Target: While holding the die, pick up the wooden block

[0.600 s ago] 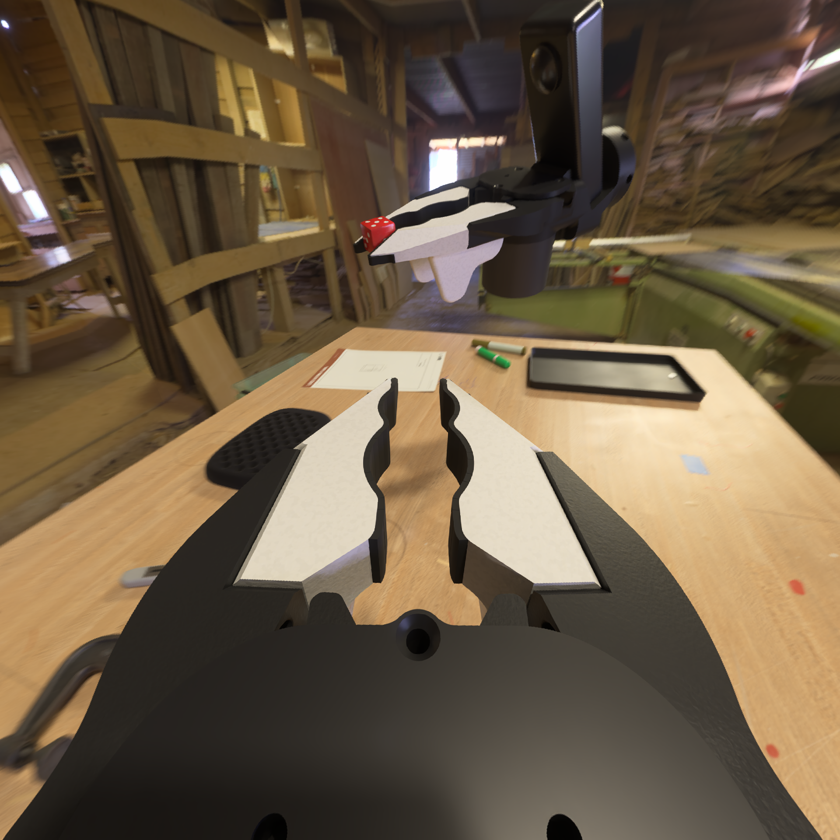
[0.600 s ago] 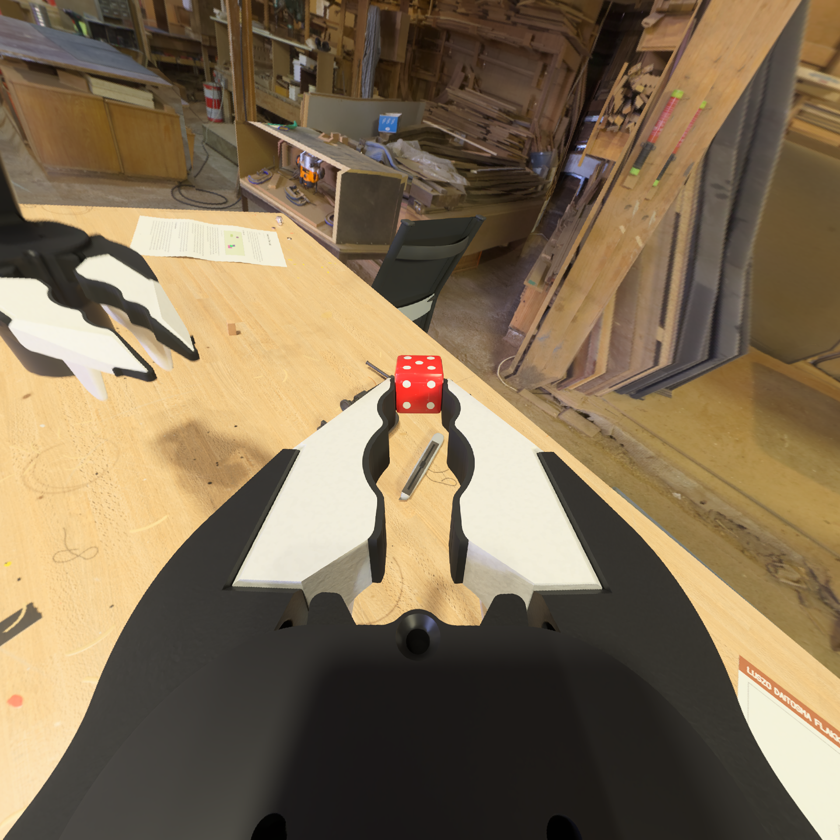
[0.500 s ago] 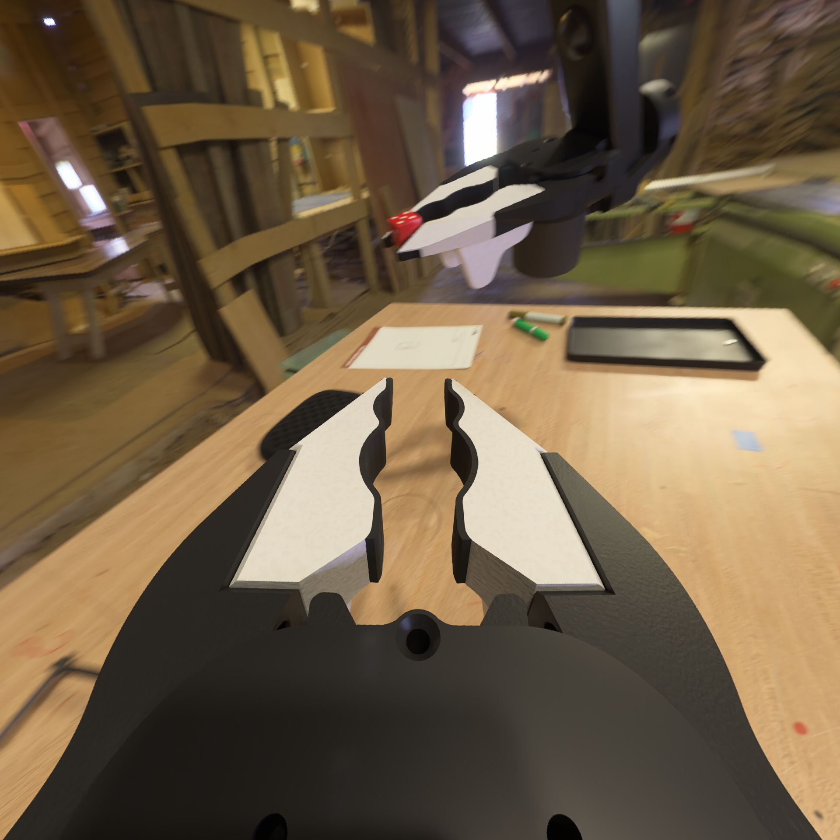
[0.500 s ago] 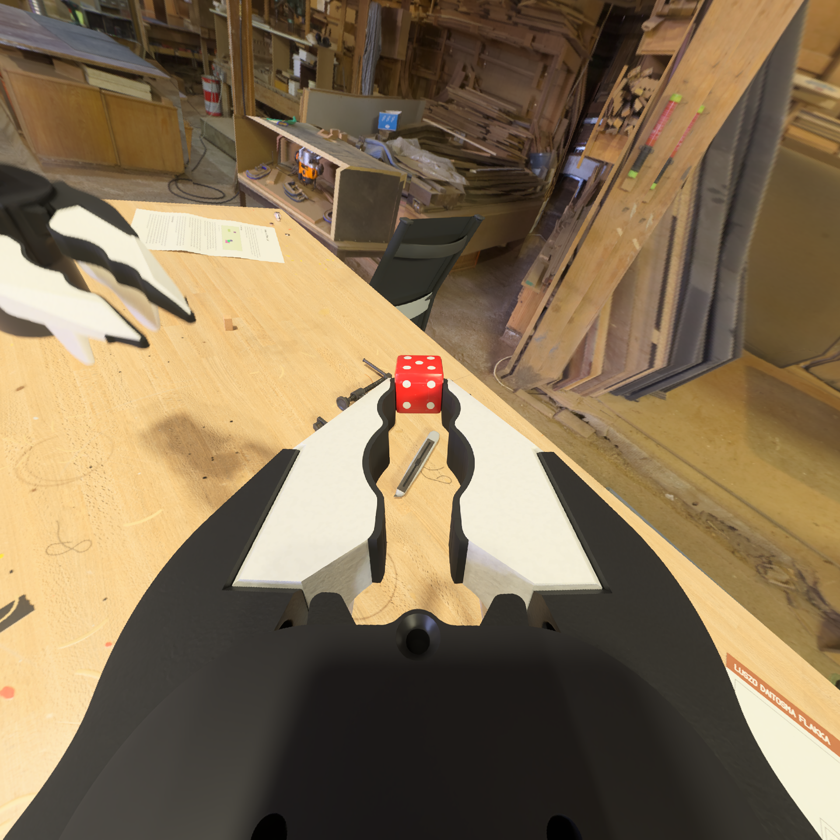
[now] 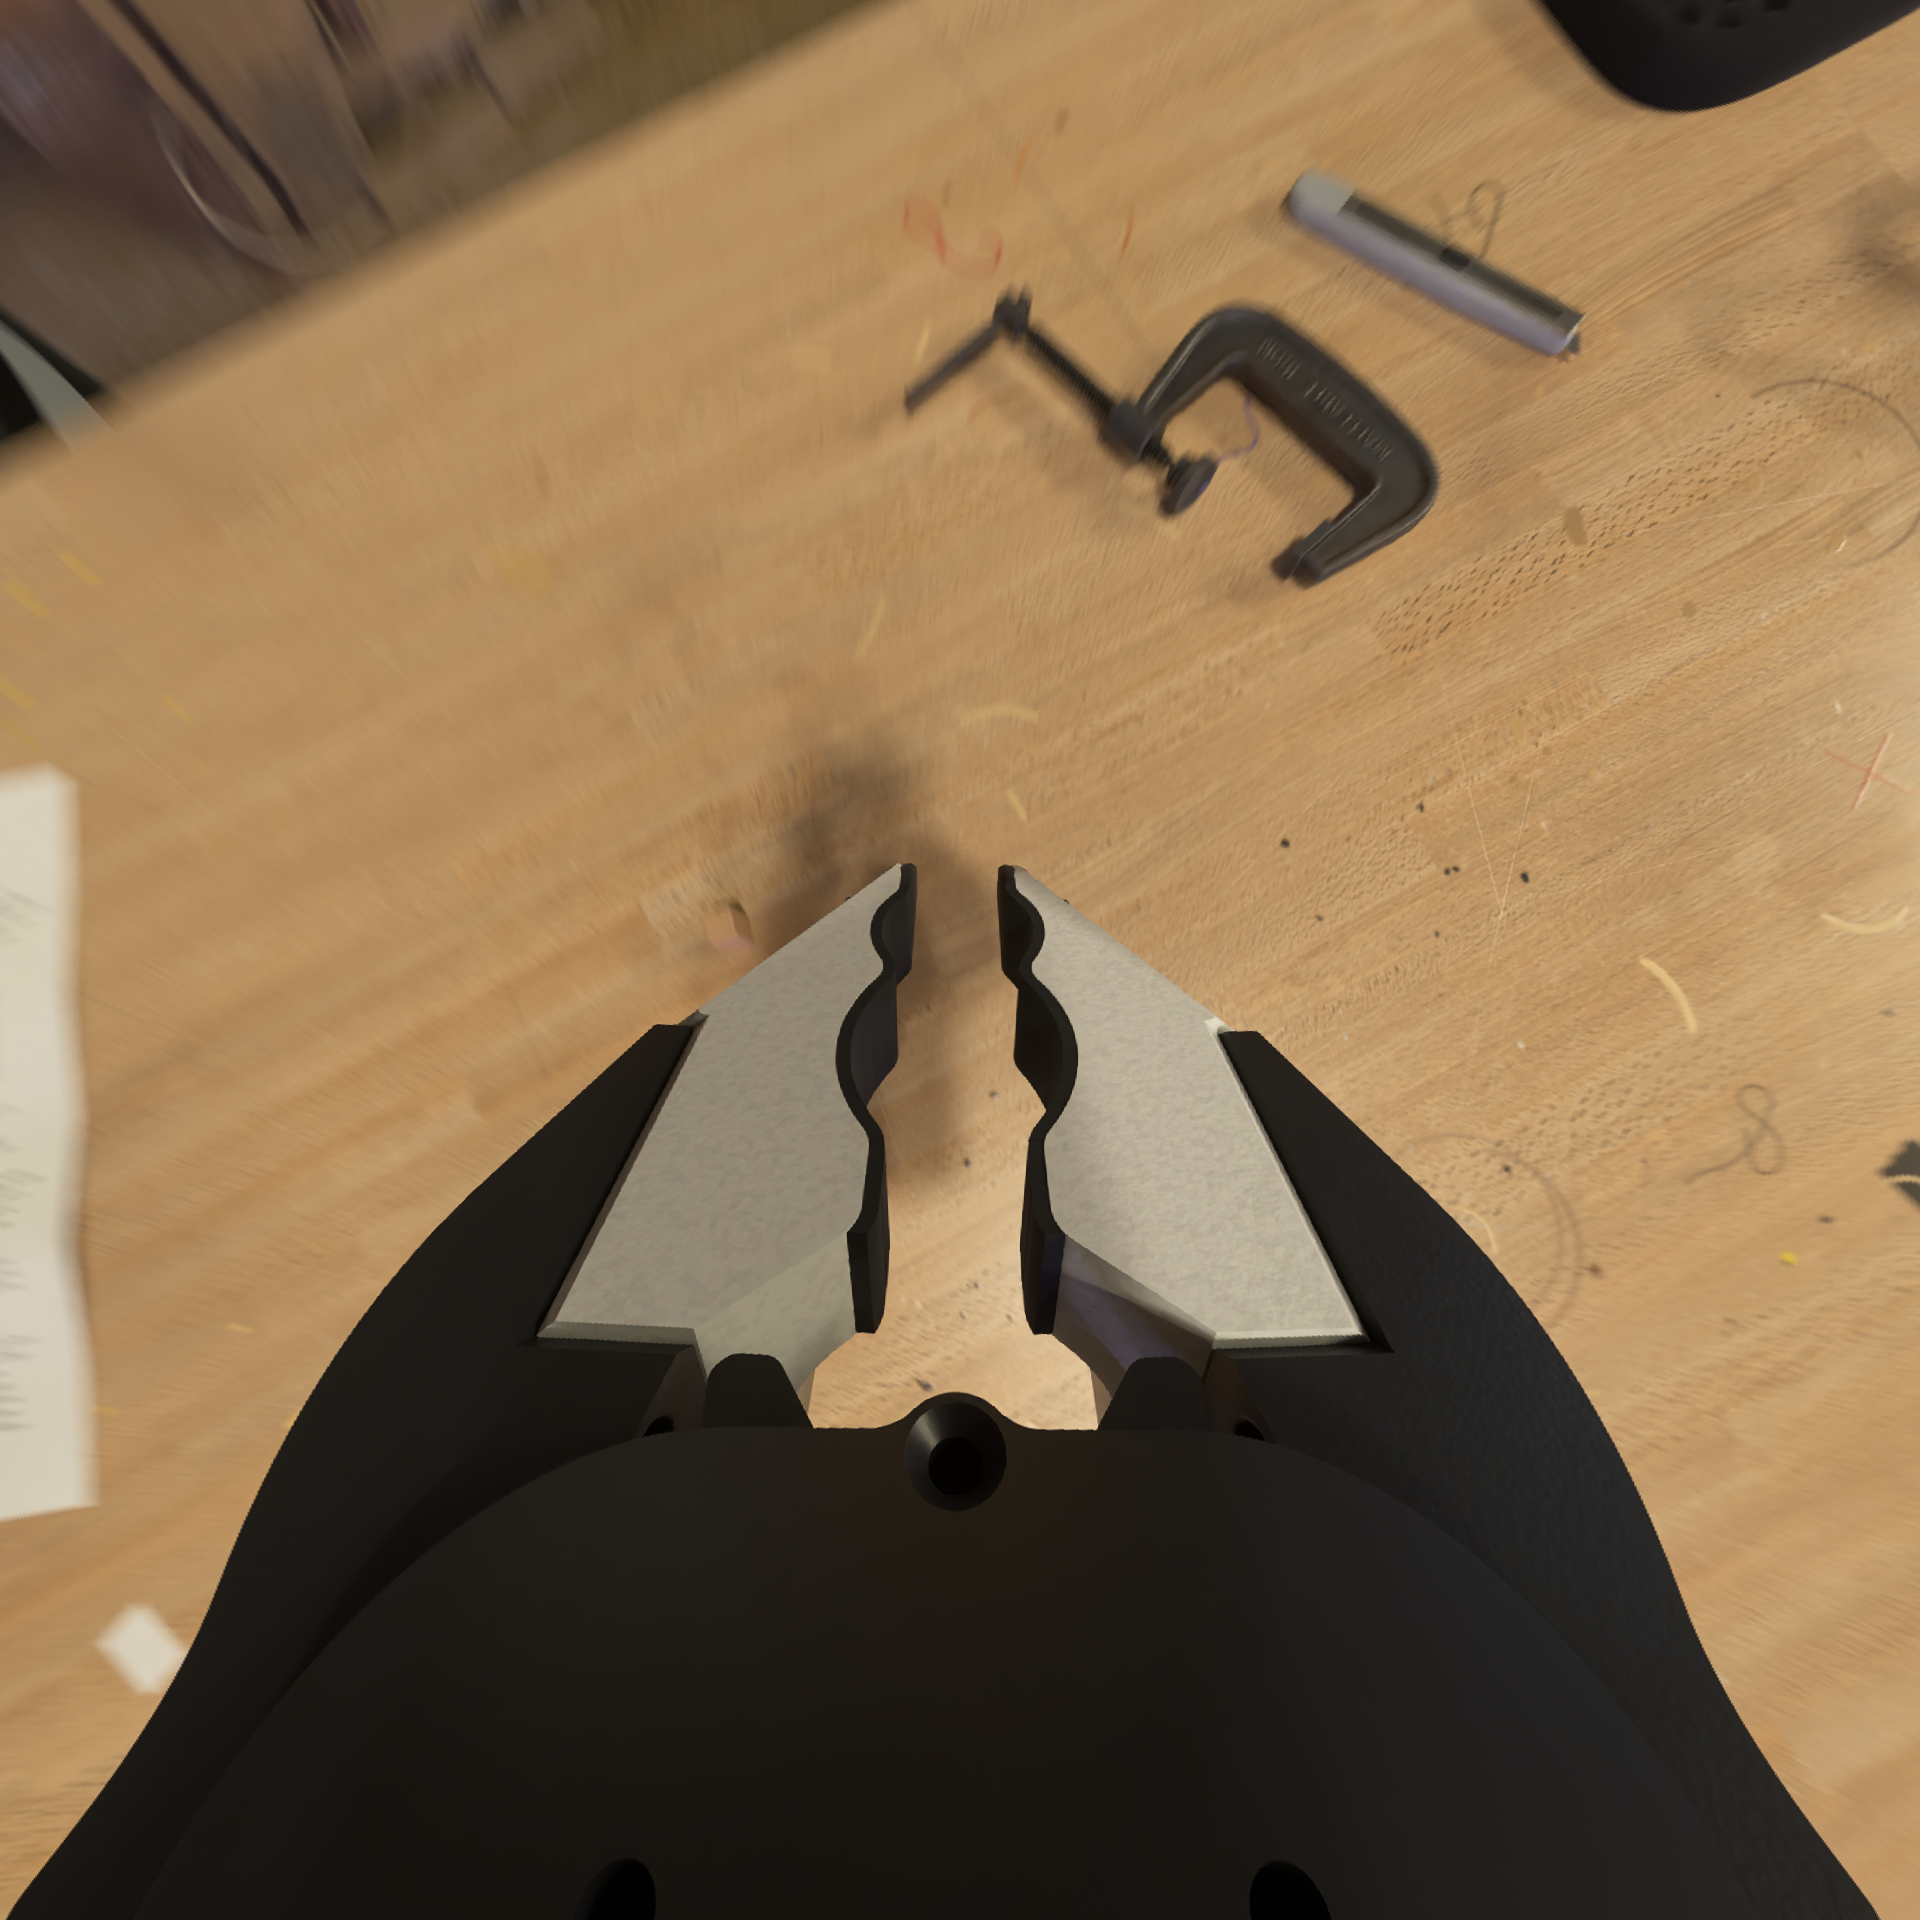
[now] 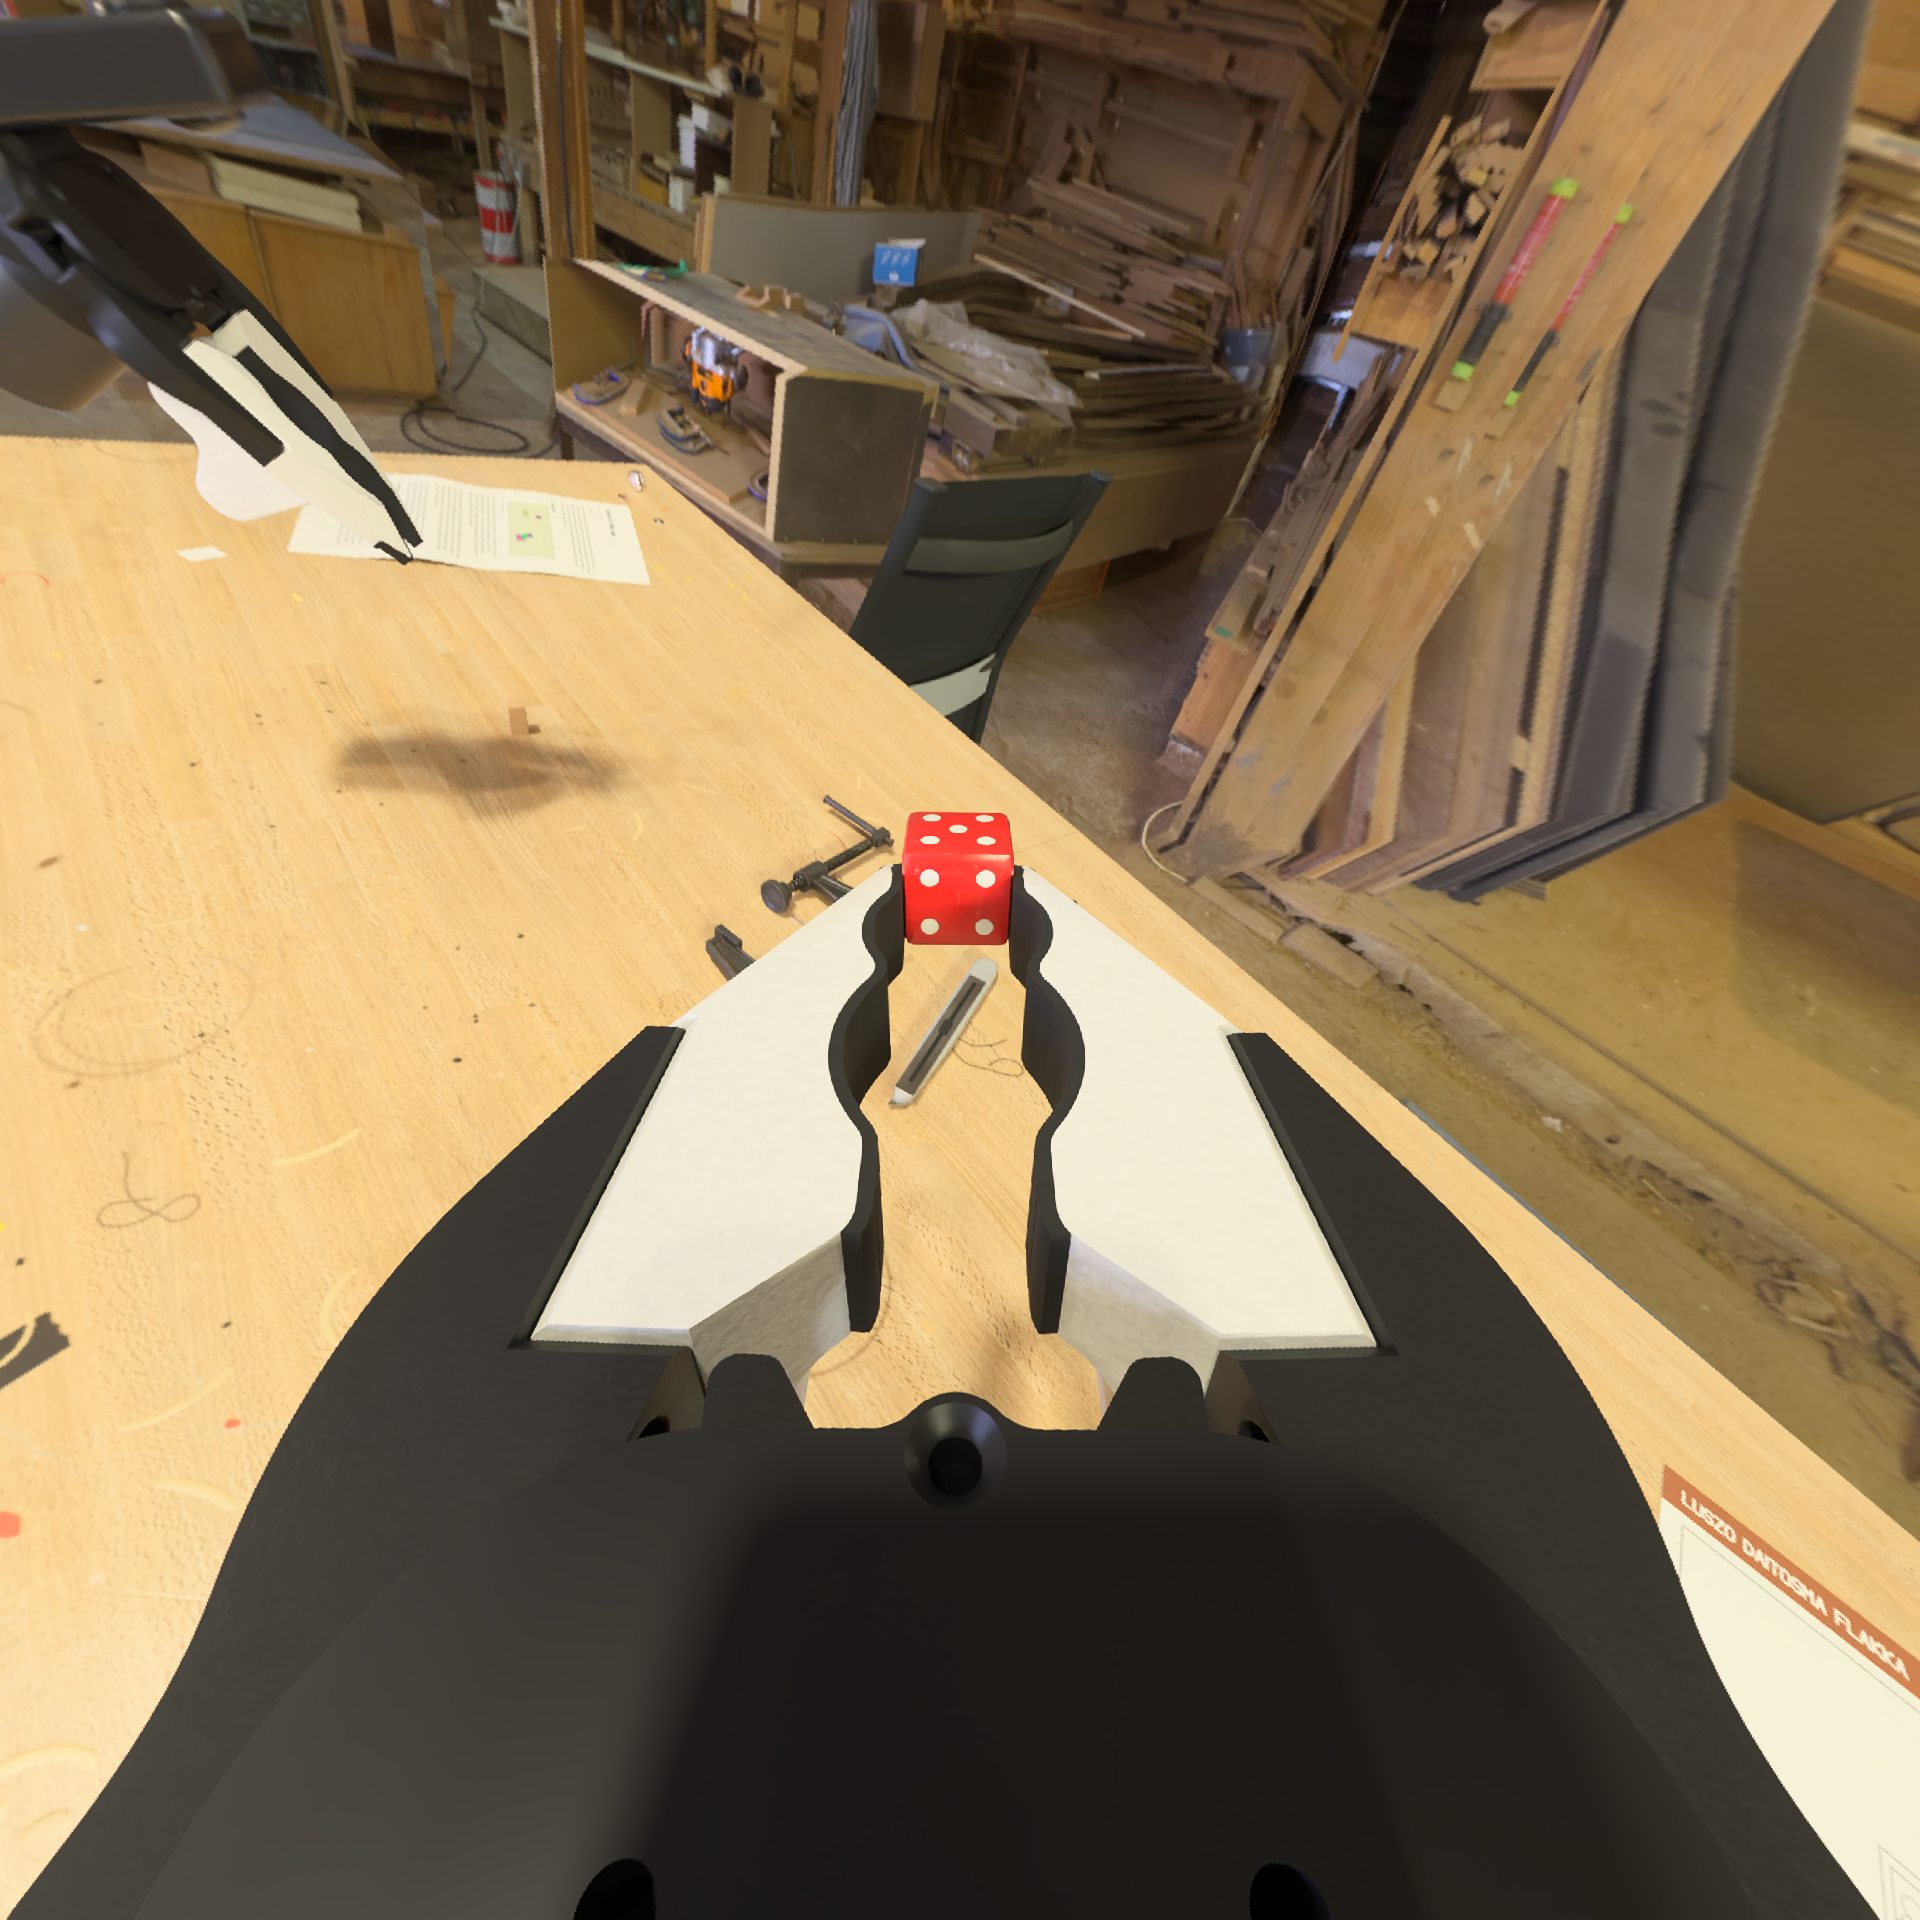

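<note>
Wooden block (image 5: 727, 924), blurred, orientation unclear, beside left claw (image 5: 956, 883).

From my left gripper (image 5: 956, 883), jaws slightly parted over the workbench (image 5: 416, 675), bare wood lies at 12 o'clock. The small wooden block (image 5: 727, 925) sits just beside the left fingertip at 10 o'clock; the C-clamp (image 5: 1247, 436) stands at 1 o'clock, with a grey utility knife (image 5: 1434, 265) beyond it and a paper sheet (image 5: 36, 1132) at 9 o'clock. My right gripper (image 6: 956, 883) is occupied by the red die (image 6: 956, 878), with the table edge running close at 3 o'clock.
</note>
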`<state>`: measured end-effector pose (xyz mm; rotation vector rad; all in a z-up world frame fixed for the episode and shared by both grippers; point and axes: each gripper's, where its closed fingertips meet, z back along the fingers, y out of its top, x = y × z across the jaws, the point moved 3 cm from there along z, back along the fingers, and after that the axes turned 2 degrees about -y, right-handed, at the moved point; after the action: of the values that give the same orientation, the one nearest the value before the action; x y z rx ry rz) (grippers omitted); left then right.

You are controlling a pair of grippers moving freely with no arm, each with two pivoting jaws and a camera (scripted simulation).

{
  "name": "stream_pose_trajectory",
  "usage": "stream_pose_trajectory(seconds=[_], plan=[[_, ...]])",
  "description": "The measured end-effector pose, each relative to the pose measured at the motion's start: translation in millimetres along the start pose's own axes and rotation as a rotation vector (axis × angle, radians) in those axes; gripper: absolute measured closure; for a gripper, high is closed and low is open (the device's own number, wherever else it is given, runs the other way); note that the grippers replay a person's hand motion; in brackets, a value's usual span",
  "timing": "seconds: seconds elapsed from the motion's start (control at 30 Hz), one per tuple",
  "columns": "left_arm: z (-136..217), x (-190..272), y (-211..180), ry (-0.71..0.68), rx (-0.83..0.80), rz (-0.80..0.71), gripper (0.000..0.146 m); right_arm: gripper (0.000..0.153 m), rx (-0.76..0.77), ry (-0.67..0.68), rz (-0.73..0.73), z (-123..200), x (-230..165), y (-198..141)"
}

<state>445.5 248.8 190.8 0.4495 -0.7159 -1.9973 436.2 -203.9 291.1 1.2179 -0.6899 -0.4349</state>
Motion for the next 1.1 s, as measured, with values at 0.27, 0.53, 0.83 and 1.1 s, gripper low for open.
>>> stream_pose_trajectory(seconds=[0.27,0.53,0.83,1.1], plan=[[-68,-55,-50,-0.089,-0.276,0.325,0.123,0.134,-0.064,-0.009,0.033,-10,1,-13],[-101,-82,-67,-0.069,-0.426,0.425,0.127,0.134,-0.069,0.003,0.05,-14,-3,-14],[-115,-88,-78,-0.081,-0.476,0.459,0.134,0.134,-0.068,0.002,0.056,-13,-2,-14],[-115,-89,-77,-0.081,-0.481,0.404,0.141,0.134,-0.083,0.007,0.068,-17,-4,-17]])
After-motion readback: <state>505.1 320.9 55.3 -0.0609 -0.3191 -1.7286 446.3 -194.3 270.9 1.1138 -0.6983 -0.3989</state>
